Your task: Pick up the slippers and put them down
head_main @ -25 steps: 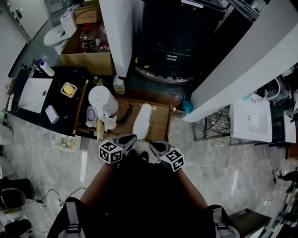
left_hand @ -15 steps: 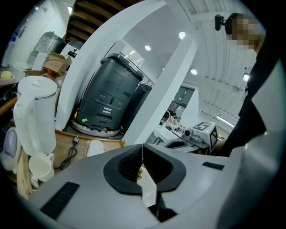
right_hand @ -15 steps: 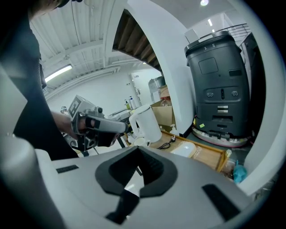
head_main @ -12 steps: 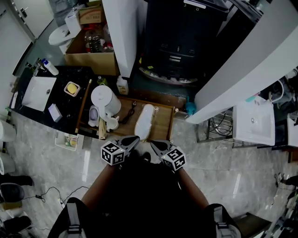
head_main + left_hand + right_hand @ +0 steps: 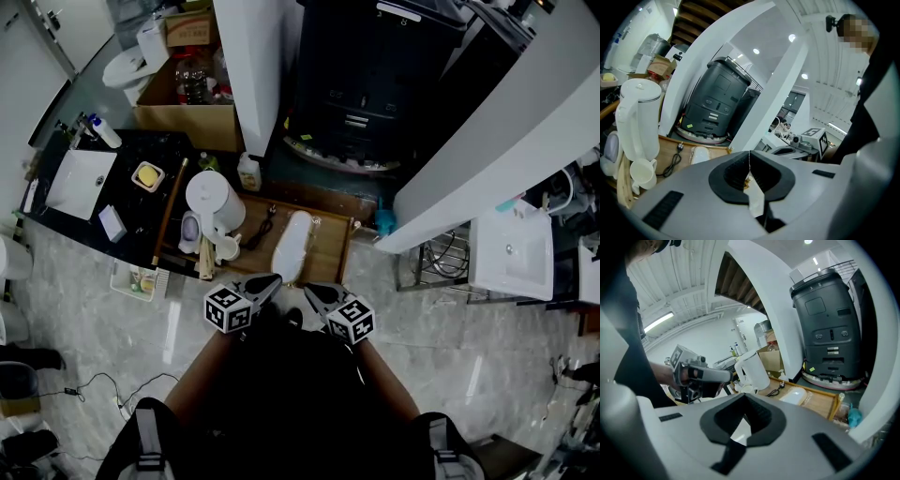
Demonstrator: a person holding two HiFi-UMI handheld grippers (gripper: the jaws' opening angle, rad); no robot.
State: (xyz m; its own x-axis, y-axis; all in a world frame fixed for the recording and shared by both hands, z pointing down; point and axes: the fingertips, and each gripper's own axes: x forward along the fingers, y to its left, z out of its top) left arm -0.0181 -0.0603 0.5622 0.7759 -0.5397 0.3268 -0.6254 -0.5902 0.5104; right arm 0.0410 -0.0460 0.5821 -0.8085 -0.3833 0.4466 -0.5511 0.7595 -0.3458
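Note:
A pair of white slippers lies in a wooden tray on the floor, just ahead of both grippers. In the head view my left gripper and right gripper hover side by side near the tray's front edge. Both are shut with nothing between the jaws. The left gripper view shows its jaws pressed together, with the slippers lower left beyond them. The right gripper view shows its shut jaws, the slippers ahead, and the left gripper to the left.
A white kettle and a mug stand left of the tray, beside a black power cord. A black counter with a sink is further left. A dark grey machine and a slanted white beam stand behind.
The head view has drifted slightly, so the scene sits a little further right. Both grippers stay shut in place and the slippers have not moved.

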